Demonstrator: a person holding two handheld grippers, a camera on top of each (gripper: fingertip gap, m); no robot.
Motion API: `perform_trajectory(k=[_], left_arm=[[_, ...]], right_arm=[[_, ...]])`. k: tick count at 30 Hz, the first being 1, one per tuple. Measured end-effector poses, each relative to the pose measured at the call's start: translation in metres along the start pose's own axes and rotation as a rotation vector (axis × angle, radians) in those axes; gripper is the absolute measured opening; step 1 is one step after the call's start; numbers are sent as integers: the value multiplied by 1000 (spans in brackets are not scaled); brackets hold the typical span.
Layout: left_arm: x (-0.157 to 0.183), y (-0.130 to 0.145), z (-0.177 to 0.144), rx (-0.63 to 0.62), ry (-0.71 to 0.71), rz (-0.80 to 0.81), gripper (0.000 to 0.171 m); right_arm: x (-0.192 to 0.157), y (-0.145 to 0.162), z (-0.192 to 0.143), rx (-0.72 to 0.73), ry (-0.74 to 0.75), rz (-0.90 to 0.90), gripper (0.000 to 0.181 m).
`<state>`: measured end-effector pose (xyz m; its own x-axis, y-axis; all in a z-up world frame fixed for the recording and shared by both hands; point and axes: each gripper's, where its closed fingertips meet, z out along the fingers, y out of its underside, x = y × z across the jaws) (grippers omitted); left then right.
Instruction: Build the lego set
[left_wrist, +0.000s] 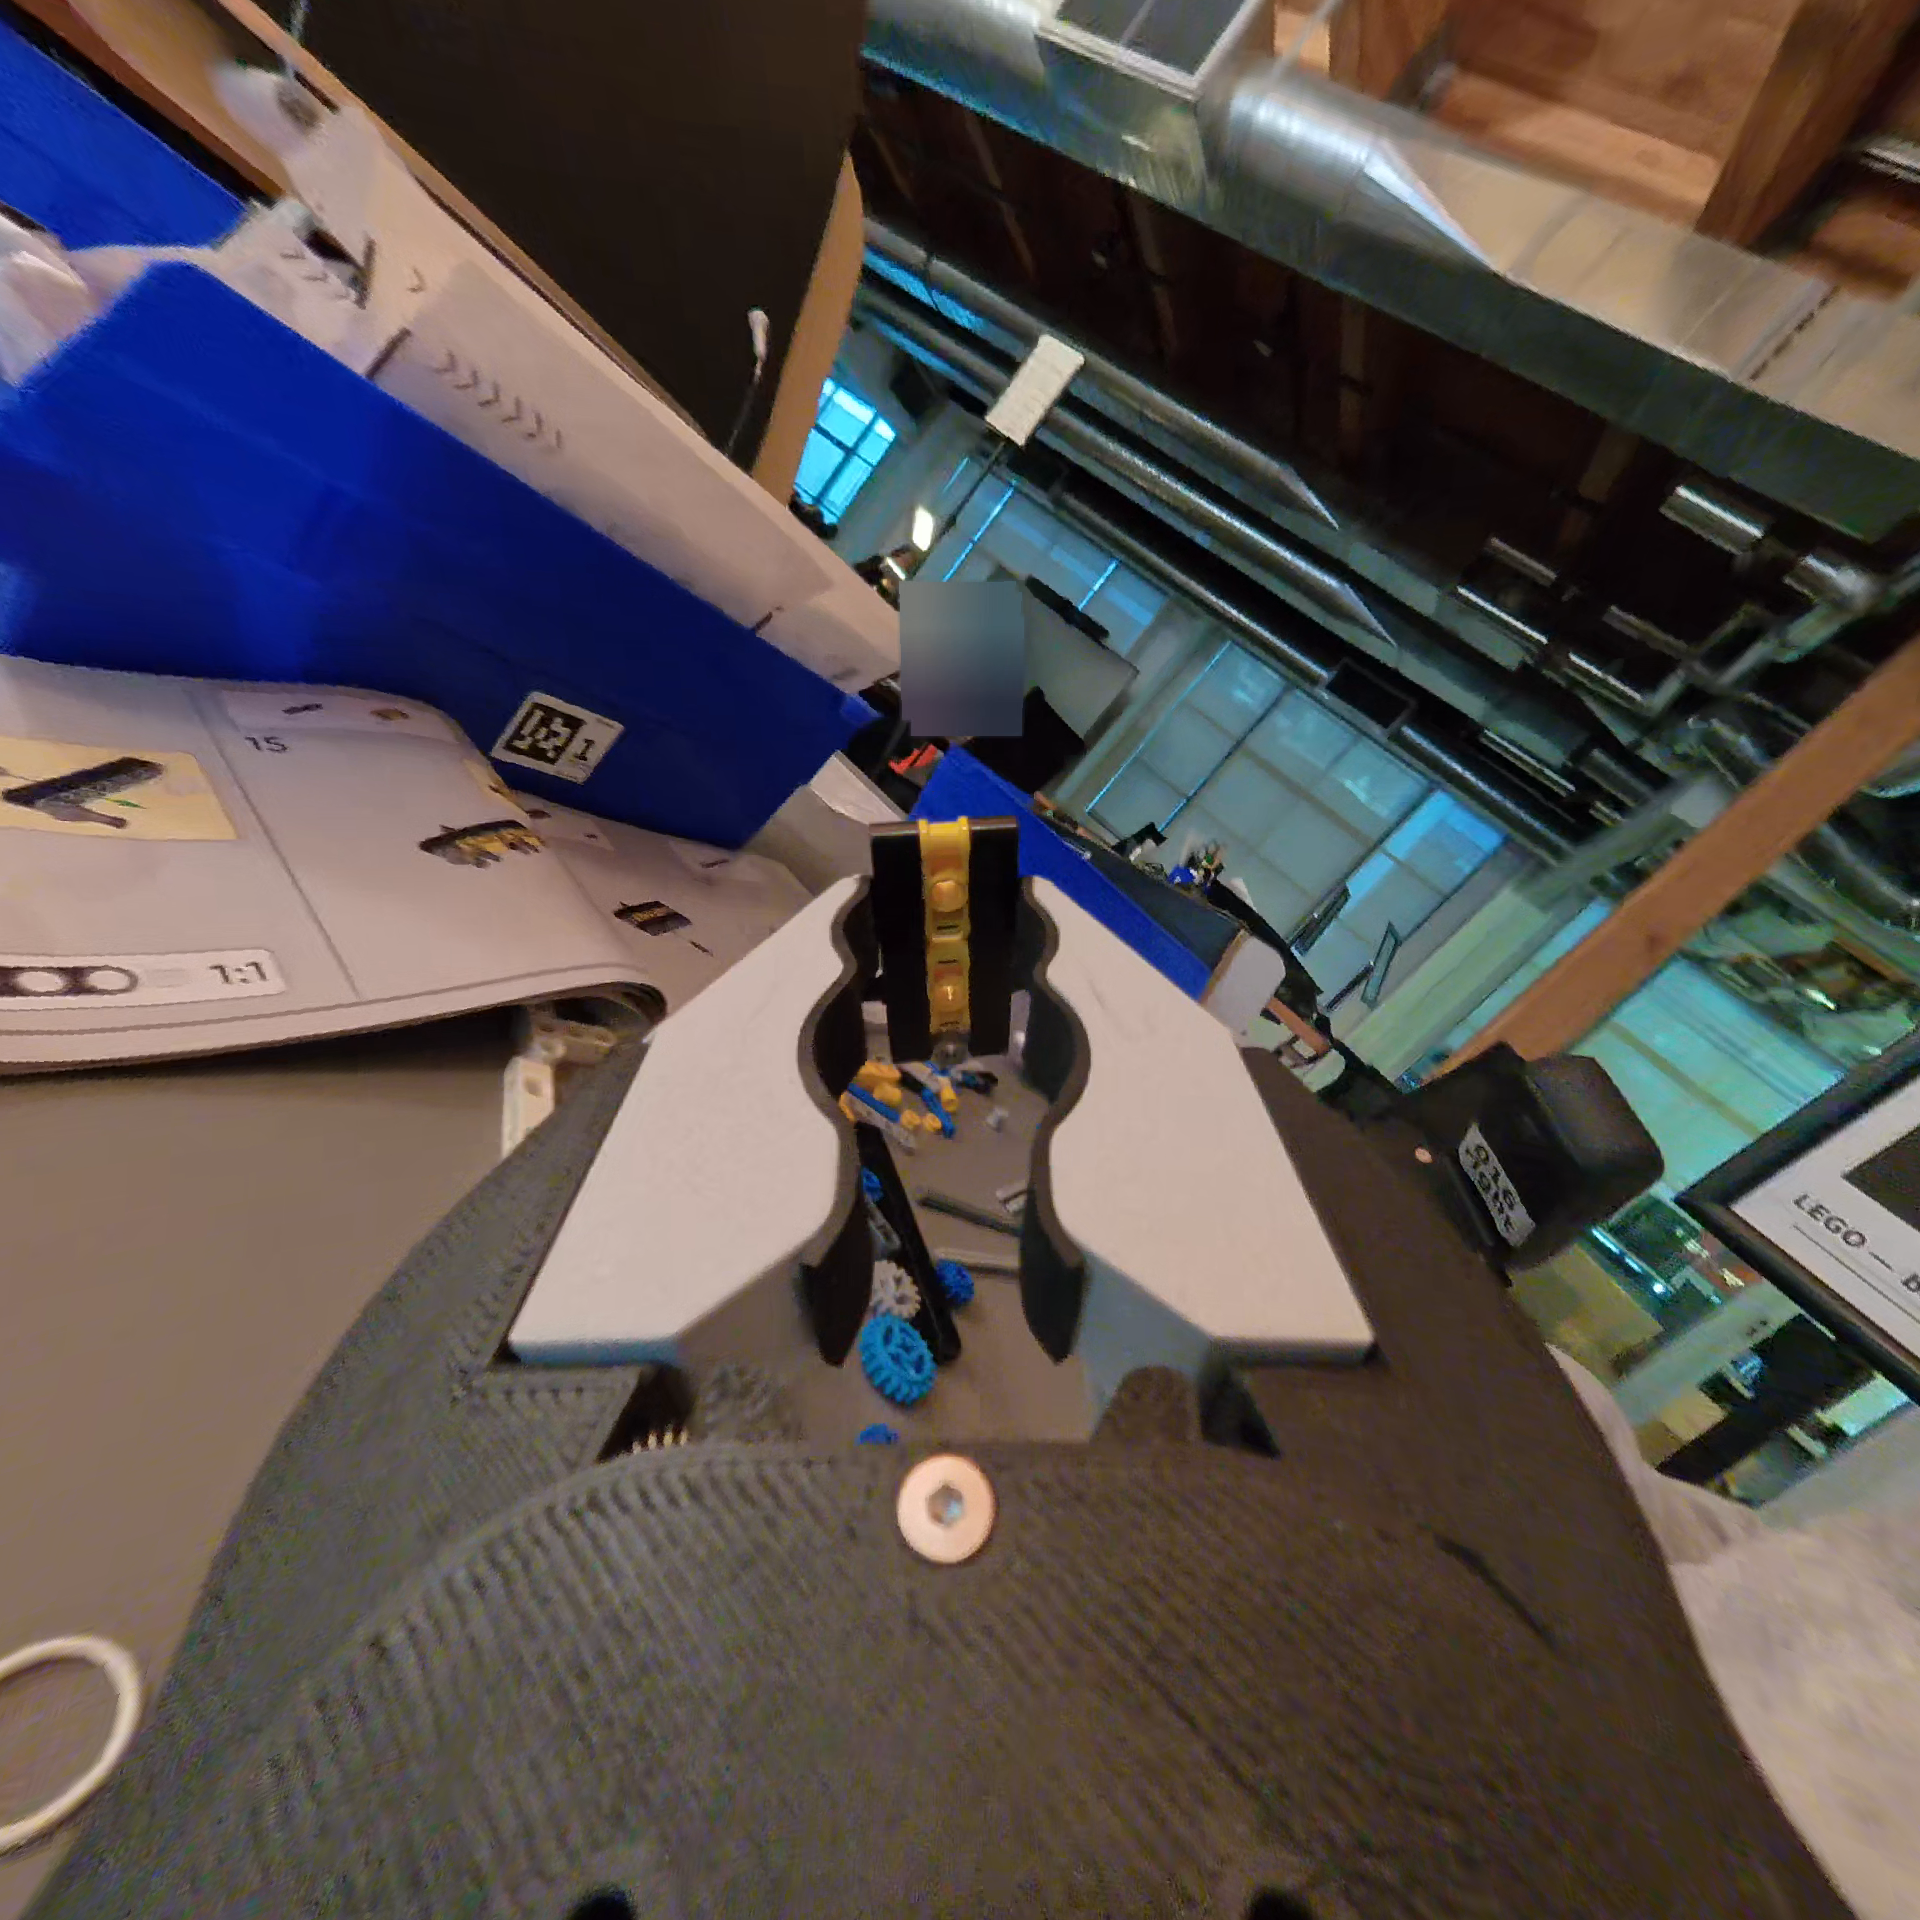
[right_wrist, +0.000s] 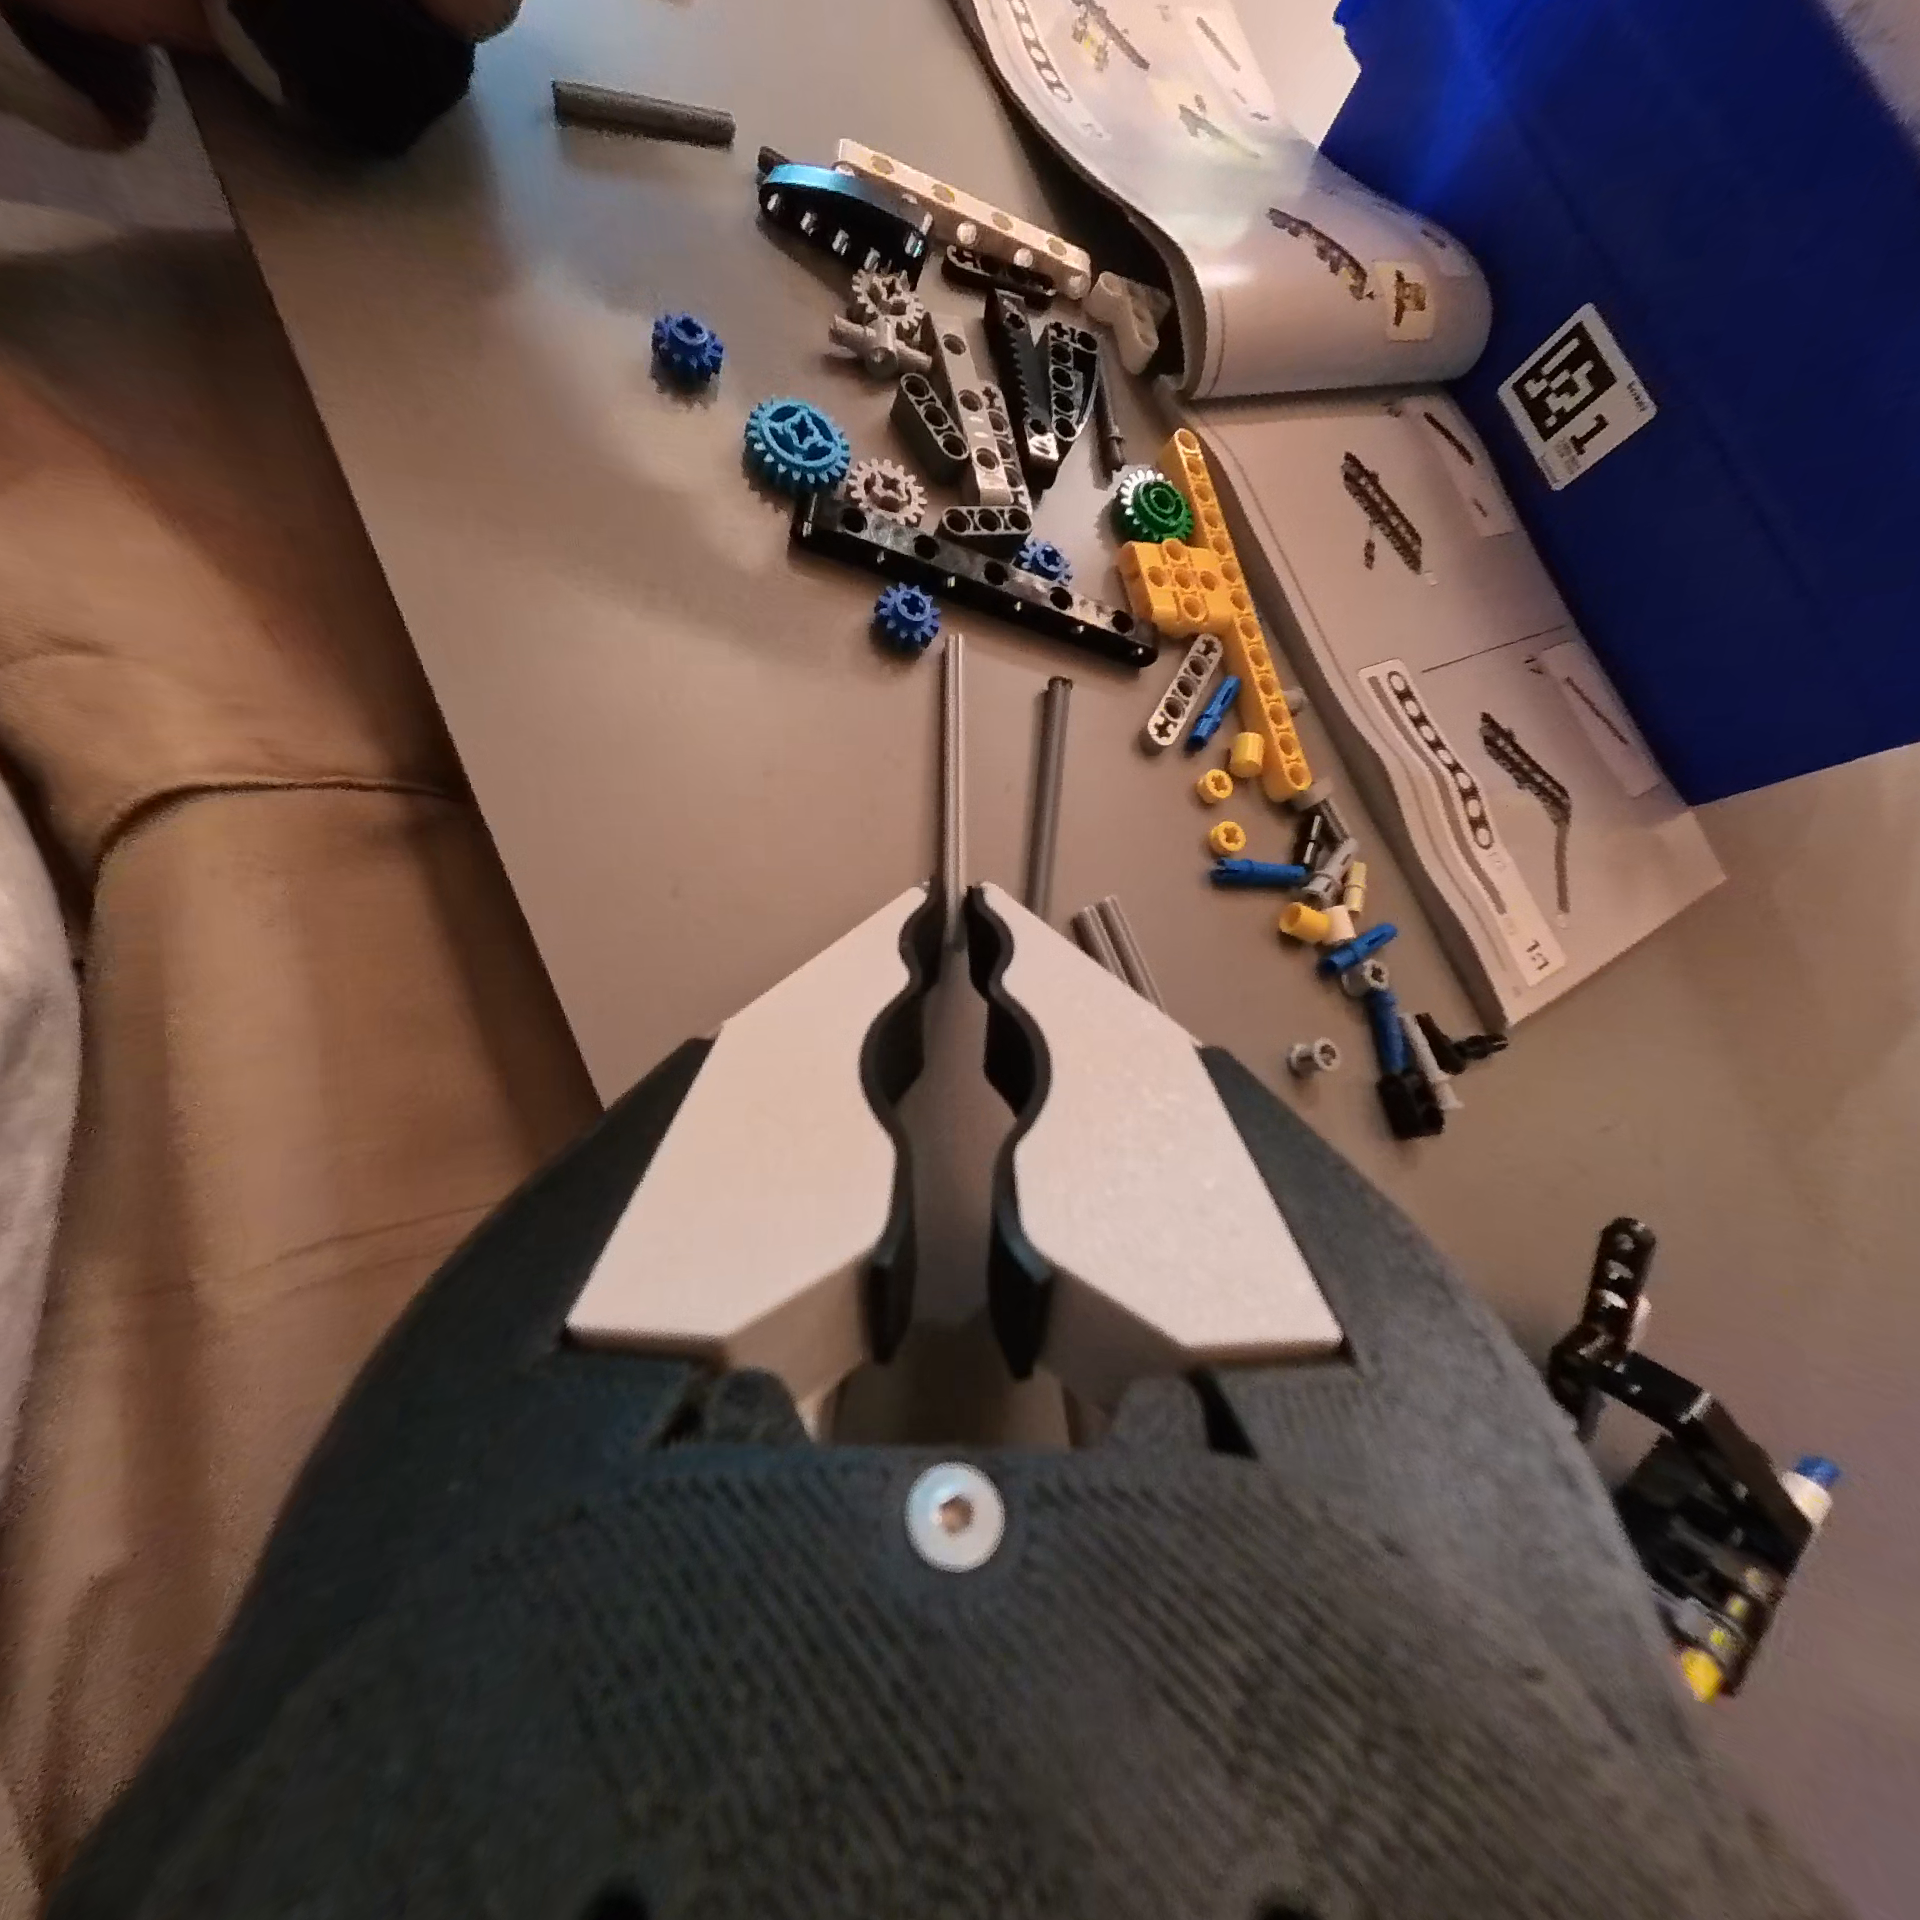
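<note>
Pinching a thin grey plastic axle (right_wrist: 951, 790), the right gripper (right_wrist: 948, 906) hovers near the long black beam (right_wrist: 977, 587); the left gripper's (left_wrist: 945, 935) jaws clamp a black-and-yellow brick assembly (left_wrist: 943, 925).

Lego parts spread on the grey table, two pieces up in the air.

A black-and-yellow assembly (left_wrist: 943, 940) stands upright, lifted above the table. A thin grey axle (right_wrist: 951, 774) points away over the loose pile: blue gears (right_wrist: 796, 442), a long black beam (right_wrist: 977, 587), a yellow beam (right_wrist: 1242, 623), small blue and yellow pins (right_wrist: 1294, 894).
</note>
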<state>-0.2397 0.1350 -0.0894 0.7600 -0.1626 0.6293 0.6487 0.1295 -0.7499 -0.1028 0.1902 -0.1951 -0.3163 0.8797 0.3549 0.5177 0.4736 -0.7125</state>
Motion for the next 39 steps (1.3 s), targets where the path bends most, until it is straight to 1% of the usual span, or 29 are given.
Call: perform_trajectory(k=[2, 4, 5, 8, 10, 11, 12, 13, 16, 18, 19, 21, 23, 24, 26, 29, 31, 35, 39], left_arm=[[4, 2, 2, -8, 11, 1, 25], [11, 5, 5, -28, 31, 9, 25], [13, 9, 8, -55, 27, 39, 25], [19, 23, 18, -153, -8, 198, 25], [27, 32, 27, -220, 18, 243, 25], [29, 35, 30, -243, 30, 243, 26], [31, 37, 33, -262, 40, 233, 25], [32, 40, 35, -279, 51, 218, 25], [29, 43, 39, -314, 75, 162, 25], [29, 40, 41, -318, 96, 118, 25], [29, 38, 42, -318, 107, 101, 25], [29, 38, 42, -325, 126, 86, 25], [28, 41, 41, -329, 127, 102, 25], [27, 44, 39, -332, 125, 107, 25], [31, 49, 36, -333, 143, 84, 25], [37, 56, 34, -357, 187, 37, 25], [38, 56, 34, -365, 200, 31, 25], [33, 56, 34, -375, 184, 30, 25], [36, 57, 33, -379, 195, 14, 25]], right_arm=[[1, 1, 0, -4, -17, 27, 4], [4, 2, 1, -11, -32, 77, 10], [6, 3, 1, -12, -43, 106, 14], [6, 3, 2, -13, -103, 182, 18], [1, 2, 1, -2, -181, 217, 35], [0, 1, 0, 1, -202, 234, 41], [-2, 1, 0, 0, -227, 246, 43], [-6, 2, 0, -7, -264, 252, 44], [-8, 0, -1, 1, -303, 276, 45], [-4, -2, -3, 23, -301, 298, 47], [0, -4, -5, 46, -277, 303, 49], [9, -8, -10, 93, -218, 310, 49], [12, -8, -14, 111, -180, 330, 45], [11, -7, -16, 105, -166, 345, 42], [5, -4, -18, 91, -159, 367, 40], [2, 2, -17, 81, -121, 340, 34], [2, 13, -11, 27, -107, 338, 33], [5, 9, -4, 6, -141, 429, 32], [9, 11, -2, -3, -85, 418, 22]])
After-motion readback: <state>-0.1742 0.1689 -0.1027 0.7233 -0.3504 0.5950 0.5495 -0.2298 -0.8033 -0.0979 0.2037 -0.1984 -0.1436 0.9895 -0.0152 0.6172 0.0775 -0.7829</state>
